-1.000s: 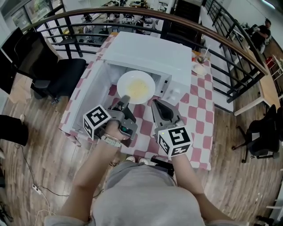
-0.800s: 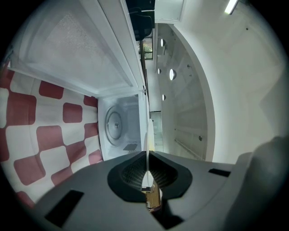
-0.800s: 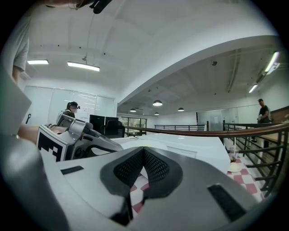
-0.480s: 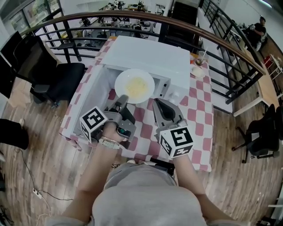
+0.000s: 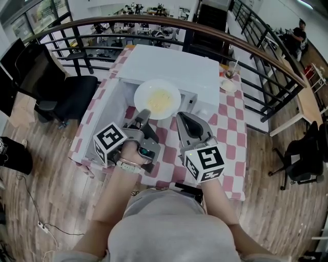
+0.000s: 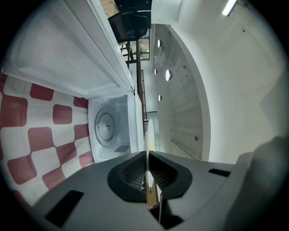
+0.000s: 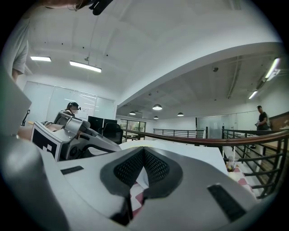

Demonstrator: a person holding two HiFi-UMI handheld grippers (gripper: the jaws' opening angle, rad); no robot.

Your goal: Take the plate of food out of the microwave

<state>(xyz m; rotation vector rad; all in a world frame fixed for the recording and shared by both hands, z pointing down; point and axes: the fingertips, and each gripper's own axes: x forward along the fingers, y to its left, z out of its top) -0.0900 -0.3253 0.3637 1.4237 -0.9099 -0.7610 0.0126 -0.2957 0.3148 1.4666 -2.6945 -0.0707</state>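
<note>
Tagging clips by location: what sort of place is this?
Likely an open-plan office or lab, up on a mezzanine: a curved railing, an office chair beside the table, and rows of desks beyond the rail.

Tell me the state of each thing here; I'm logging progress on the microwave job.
Microwave door: swung open.
Turntable: bare.
Plate: out of the microwave, held by its near rim, carrying food.
Left gripper: jaws shut on the plate.
Right gripper: jaws shut, empty.
</note>
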